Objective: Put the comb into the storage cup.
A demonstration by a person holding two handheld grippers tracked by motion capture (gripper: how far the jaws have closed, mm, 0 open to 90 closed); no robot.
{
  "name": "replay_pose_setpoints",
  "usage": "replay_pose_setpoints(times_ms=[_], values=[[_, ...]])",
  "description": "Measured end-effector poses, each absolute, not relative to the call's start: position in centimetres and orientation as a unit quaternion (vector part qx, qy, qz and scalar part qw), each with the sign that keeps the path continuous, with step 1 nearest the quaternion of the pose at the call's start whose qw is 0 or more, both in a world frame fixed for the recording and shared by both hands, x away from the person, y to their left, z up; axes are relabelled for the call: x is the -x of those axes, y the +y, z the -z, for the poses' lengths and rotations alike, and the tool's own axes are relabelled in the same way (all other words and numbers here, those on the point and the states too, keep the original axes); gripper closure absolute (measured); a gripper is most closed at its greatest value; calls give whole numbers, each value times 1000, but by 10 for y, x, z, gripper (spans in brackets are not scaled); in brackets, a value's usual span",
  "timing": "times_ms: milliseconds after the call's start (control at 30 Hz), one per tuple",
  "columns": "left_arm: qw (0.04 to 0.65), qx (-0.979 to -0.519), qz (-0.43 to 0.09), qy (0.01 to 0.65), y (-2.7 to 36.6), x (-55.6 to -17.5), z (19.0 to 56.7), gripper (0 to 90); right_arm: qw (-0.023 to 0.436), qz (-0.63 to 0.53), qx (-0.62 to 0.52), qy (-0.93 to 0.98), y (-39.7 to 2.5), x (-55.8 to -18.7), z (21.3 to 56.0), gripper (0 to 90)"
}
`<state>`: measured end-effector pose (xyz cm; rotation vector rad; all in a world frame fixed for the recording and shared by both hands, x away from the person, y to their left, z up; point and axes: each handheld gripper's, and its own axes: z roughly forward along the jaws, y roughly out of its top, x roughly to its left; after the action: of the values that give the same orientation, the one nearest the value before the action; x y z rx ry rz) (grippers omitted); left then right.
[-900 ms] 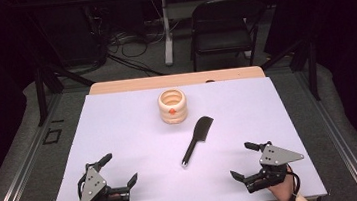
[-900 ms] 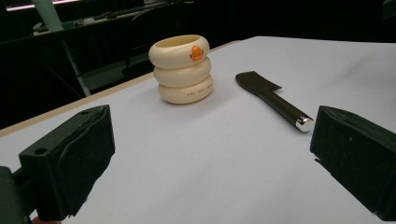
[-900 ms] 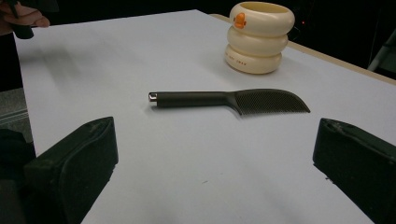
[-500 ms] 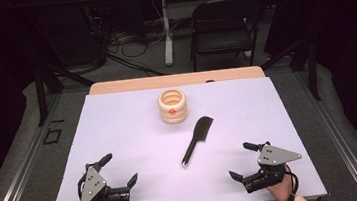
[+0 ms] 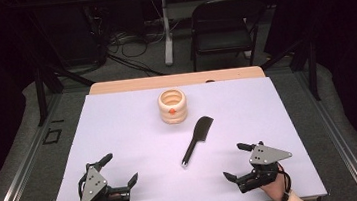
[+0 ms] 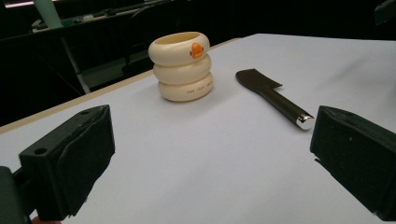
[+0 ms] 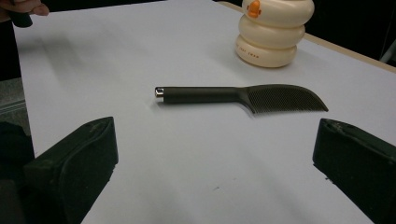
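A cream ringed holder (image 5: 172, 106) with an orange duck mark stands upright at the table's back middle, also seen as the holder (image 6: 182, 66) and the holder (image 7: 273, 31). A black comb (image 5: 196, 139) with a silver-capped handle lies flat at the centre, handle toward me; it is the comb (image 6: 273, 95) and the comb (image 7: 243, 97) in the gripper views. My left gripper (image 5: 119, 170) rests open near the front left edge. My right gripper (image 5: 235, 162) rests open near the front right edge. Both hold nothing and sit apart from the comb.
The white table sheet (image 5: 119, 132) covers a wooden table whose edge (image 5: 174, 80) shows at the back. Behind it stand a black chair (image 5: 221, 23), cables on the floor and a table leg (image 5: 166, 31).
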<state>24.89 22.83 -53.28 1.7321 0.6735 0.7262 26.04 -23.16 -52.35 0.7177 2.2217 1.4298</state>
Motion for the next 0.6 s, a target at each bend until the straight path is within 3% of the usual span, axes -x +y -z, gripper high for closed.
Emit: replay_pose_setpoints(times_ms=[600], values=[[543,-729,-304,286,228,-249,533,1,193,-496,-254,808,-213,-274,524,0]])
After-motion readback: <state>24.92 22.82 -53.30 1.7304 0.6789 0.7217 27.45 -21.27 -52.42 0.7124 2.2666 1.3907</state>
